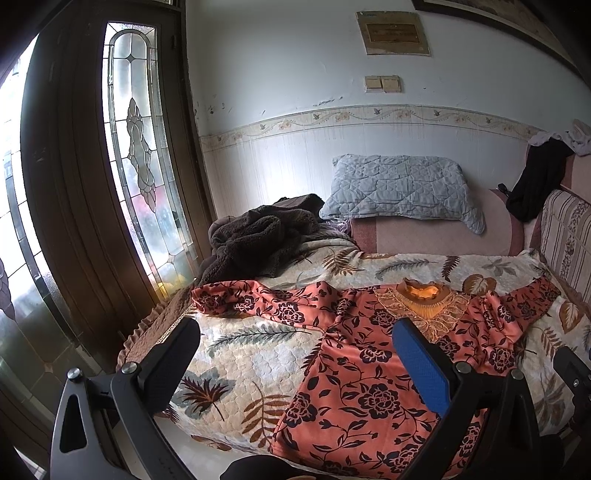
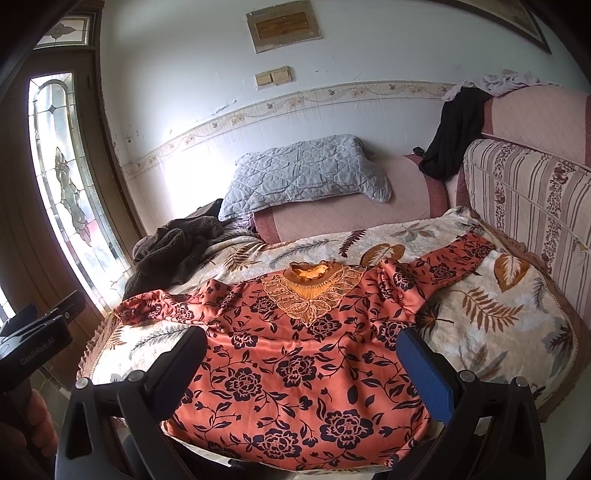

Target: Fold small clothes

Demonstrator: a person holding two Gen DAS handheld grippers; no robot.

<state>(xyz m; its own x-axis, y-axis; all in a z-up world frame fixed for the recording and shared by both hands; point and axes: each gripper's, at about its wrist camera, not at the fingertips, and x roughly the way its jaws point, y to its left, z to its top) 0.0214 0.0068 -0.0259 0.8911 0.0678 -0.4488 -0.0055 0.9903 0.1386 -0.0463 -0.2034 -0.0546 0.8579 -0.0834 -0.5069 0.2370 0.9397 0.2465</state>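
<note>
Folding is not begun — the floral blouse [image 2: 295,369] lies flat on the bed cover [image 2: 498,332], sleeves spread out. My left claw [image 1: 295,369] and right claw [image 2: 306,373] hover above it, both wide apart, holding nothing.

A pale wall [image 1: 295,74] carried a floral border strip [image 1: 369,116], a framed plaque [image 1: 393,33] and two beige switches [image 1: 381,84]. At left, a dark wooden door [image 1: 77,184] held a leaded glass panel [image 1: 140,147] that let in bright daylight. A grey quilted pillow [image 2: 306,173] rested on the pink sofa [image 2: 369,206], whose seat lay under a leaf-patterned blanket [image 2: 498,314].
</note>
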